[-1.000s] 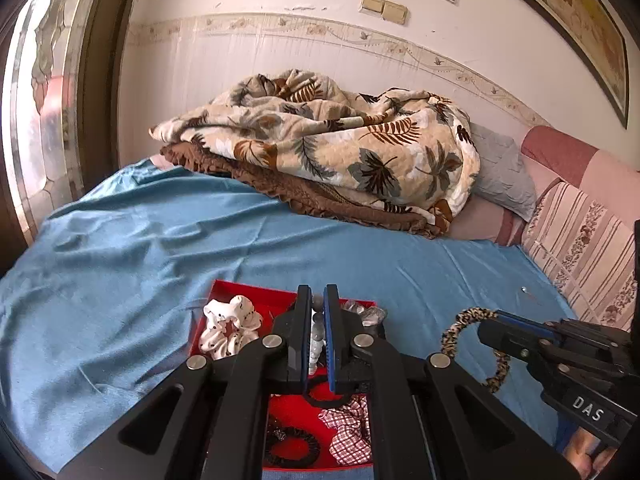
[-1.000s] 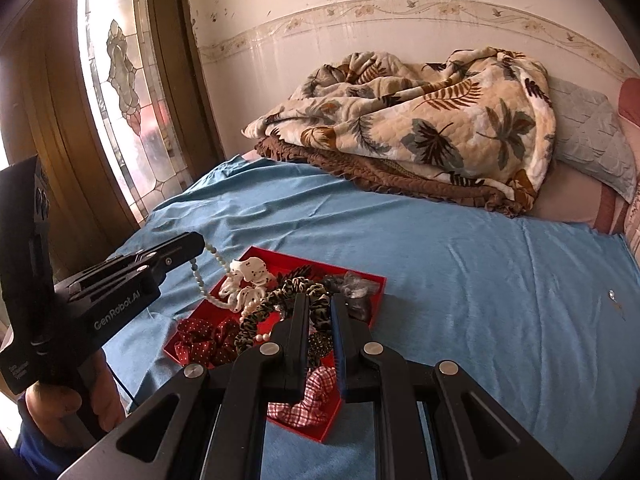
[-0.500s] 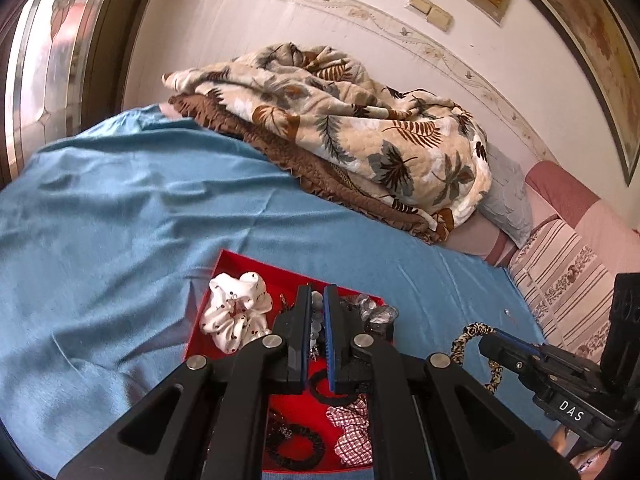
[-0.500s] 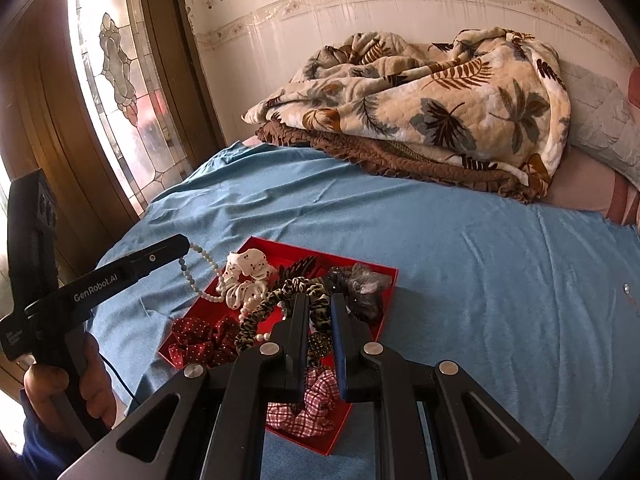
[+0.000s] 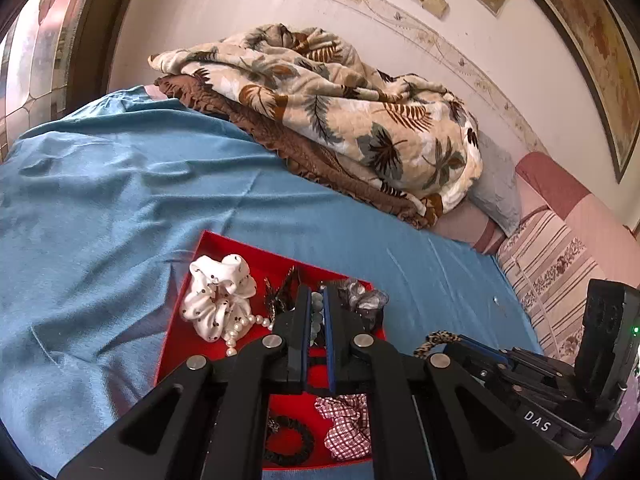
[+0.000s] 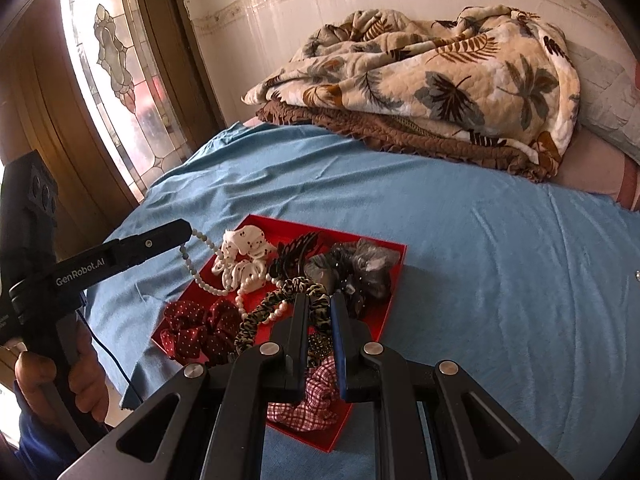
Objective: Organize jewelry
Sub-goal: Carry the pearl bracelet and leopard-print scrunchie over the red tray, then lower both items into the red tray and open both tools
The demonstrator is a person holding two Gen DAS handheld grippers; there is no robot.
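A red tray (image 5: 256,250) (image 6: 394,276) lies on the blue sheet and holds a white scrunchie (image 5: 218,300) (image 6: 244,256), a red dotted scrunchie (image 6: 192,328), a checked one (image 6: 316,400), a grey one (image 6: 360,272) and a black hair claw (image 6: 296,252). My left gripper (image 5: 316,294) (image 6: 186,228) is shut on a strand of grey and pearl beads (image 5: 317,316) (image 6: 196,272), which hangs down into the tray beside the white scrunchie. Over the tray's near half, my right gripper (image 6: 320,300) (image 5: 452,346) is shut on a leopard-print hair band (image 6: 260,312) (image 5: 434,338).
A leaf-print blanket (image 5: 340,120) (image 6: 440,80) is heaped on a brown one at the far side of the bed. Striped pillows (image 5: 560,260) lie to the right. A stained-glass window (image 6: 112,60) stands left. A person's hand (image 6: 36,376) holds the left gripper's handle.
Both grippers have come down closer to the tray, each still gripping its piece. The left view has rolled. The bead strand's lower end now lies among the tray's things.
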